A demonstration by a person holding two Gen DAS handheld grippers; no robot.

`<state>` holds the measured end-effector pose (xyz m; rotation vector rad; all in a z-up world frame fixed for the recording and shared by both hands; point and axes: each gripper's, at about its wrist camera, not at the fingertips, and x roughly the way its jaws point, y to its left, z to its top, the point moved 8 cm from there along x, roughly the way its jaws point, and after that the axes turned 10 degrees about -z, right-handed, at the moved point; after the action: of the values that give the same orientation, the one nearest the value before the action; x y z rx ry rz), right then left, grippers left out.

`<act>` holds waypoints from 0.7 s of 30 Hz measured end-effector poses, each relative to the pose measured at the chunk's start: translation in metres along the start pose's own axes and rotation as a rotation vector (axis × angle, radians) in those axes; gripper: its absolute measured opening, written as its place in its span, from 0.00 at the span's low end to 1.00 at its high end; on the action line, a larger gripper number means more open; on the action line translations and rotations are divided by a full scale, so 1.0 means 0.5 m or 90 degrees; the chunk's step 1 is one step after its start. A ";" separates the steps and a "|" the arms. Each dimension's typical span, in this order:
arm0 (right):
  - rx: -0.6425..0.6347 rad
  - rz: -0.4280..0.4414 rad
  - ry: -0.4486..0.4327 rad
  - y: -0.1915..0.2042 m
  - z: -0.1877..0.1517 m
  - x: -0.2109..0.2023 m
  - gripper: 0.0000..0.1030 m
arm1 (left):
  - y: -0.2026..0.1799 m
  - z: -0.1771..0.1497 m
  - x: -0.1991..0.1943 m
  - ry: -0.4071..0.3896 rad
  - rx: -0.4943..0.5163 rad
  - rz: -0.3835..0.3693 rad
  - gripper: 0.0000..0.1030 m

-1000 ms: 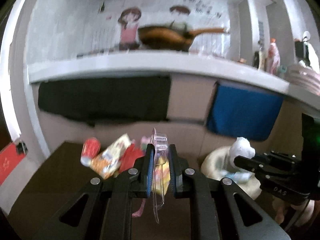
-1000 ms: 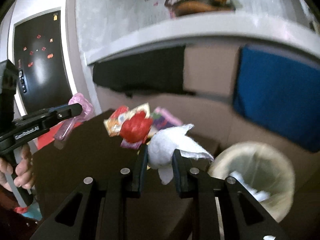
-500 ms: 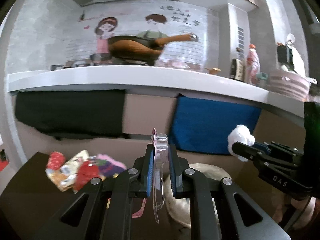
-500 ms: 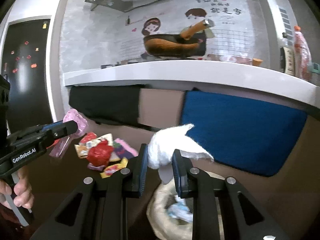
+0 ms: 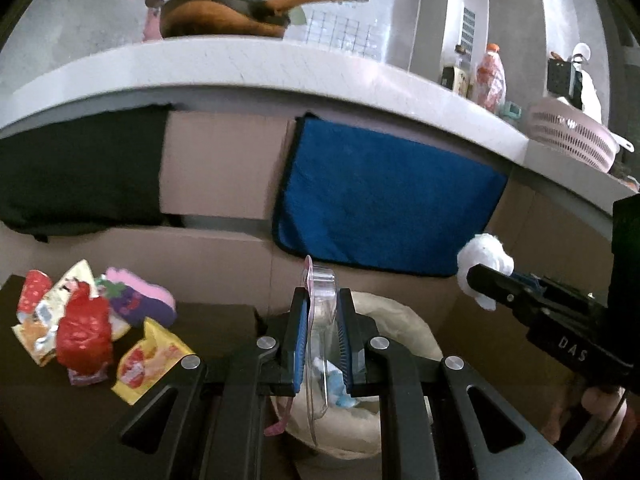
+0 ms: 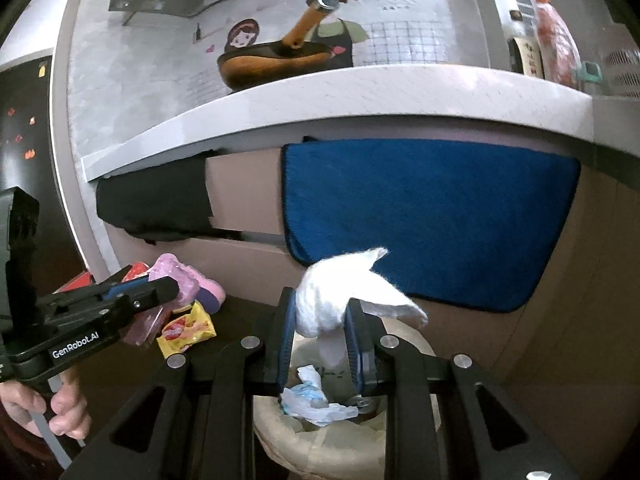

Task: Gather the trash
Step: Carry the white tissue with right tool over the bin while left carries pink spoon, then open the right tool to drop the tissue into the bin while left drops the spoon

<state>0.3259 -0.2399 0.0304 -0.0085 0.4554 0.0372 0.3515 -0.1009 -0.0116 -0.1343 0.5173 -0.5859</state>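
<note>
— Carrying both loads over the bin (image 6: 408, 338): left gripper (image 5: 322, 340) clamps the clear plastic blister pack (image 5: 320, 300), right gripper (image 6: 322, 340) pinches the white tissue wad (image 6: 320, 306).

— Next?

— Open each, I'd judge, squarely above the rim. More wrappers (image 5: 84, 328) wait on the dark table (image 5: 48, 420), below the kitchen counter (image 5: 280, 76).

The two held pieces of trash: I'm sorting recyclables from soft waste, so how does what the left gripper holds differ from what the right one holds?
The left gripper pinches a clear plastic package, stiff, see-through and flat, standing on edge. The right gripper clamps a white tissue, soft, opaque and crumpled, with loose corners sticking out. The package is thin between the pads; the tissue bulges above them. Both are held over the lined bin.
</note>
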 end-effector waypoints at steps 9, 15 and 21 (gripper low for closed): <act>0.017 -0.001 0.069 -0.027 -0.062 0.095 0.21 | 0.023 -0.060 0.099 0.073 -0.030 -0.014 0.14; 0.028 0.003 0.094 -0.033 -0.092 0.129 0.21 | 0.021 -0.084 0.137 0.104 -0.031 -0.037 0.14; 0.046 0.011 0.118 -0.037 -0.113 0.156 0.22 | 0.025 -0.109 0.168 0.134 -0.051 -0.055 0.14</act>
<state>0.3715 -0.2565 -0.0546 0.0643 0.6413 0.0377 0.3901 -0.1366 -0.0979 -0.1735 0.7420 -0.6672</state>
